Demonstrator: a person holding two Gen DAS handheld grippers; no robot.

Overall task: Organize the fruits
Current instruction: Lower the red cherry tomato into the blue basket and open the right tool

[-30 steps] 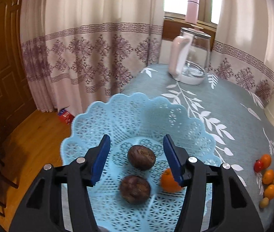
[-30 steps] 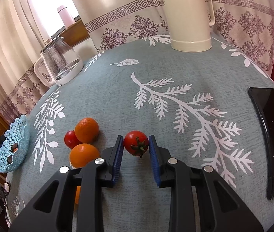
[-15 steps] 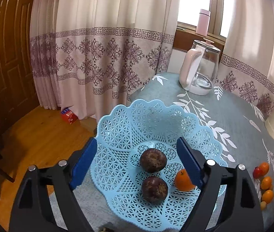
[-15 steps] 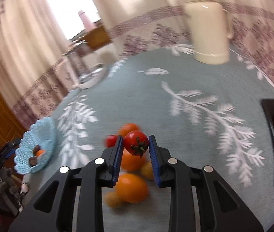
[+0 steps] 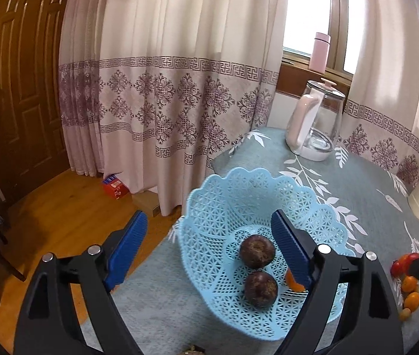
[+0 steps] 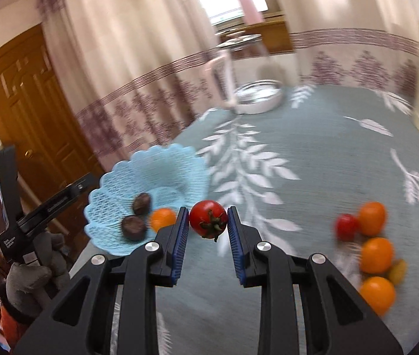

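While right gripper pinches glossy red tomato, green calyx down, left gripper gapes empty

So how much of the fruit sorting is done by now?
Partly done. The blue basket already holds two dark brown fruits and one orange. In hand: the right hand-held gripper grips a red tomato above the table, facing the basket. The left hand-held gripper is open and holds nothing. Left on the tablecloth: three oranges, a small tomato and a yellowish fruit.
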